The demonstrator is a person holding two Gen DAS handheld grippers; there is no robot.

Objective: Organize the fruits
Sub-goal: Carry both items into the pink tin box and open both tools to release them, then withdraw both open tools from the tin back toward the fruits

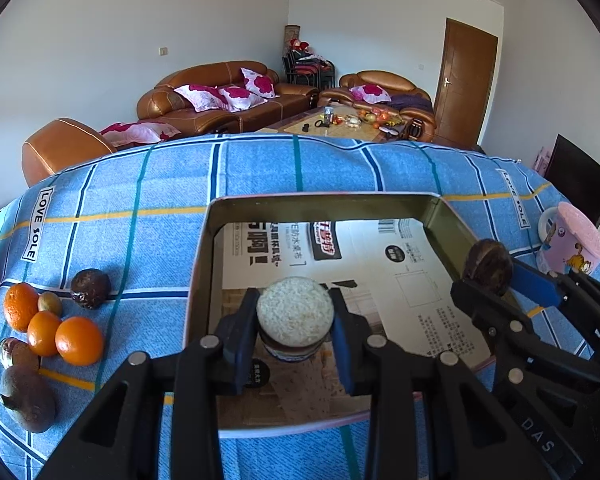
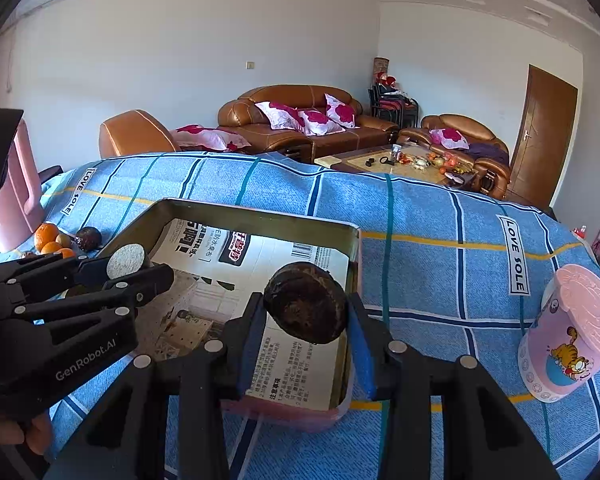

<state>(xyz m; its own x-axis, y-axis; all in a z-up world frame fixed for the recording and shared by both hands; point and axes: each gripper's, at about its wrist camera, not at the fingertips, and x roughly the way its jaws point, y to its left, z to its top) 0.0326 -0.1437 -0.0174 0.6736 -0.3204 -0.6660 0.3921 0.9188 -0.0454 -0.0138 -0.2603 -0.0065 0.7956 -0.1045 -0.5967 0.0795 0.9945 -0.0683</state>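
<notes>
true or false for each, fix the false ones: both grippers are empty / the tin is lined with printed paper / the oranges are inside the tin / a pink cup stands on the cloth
1. Both grippers are empty. False: the left gripper is shut on a pale-topped round piece, the right gripper on a dark round fruit.
2. The tin is lined with printed paper. True.
3. The oranges are inside the tin. False: they lie on the blue checked cloth, beside the tin.
4. A pink cup stands on the cloth. True.

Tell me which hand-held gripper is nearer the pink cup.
Right. The right hand-held gripper holds its dark fruit over the tin's cup-side edge; the left hand-held gripper is farther from the pink cup, across the tin.
</notes>
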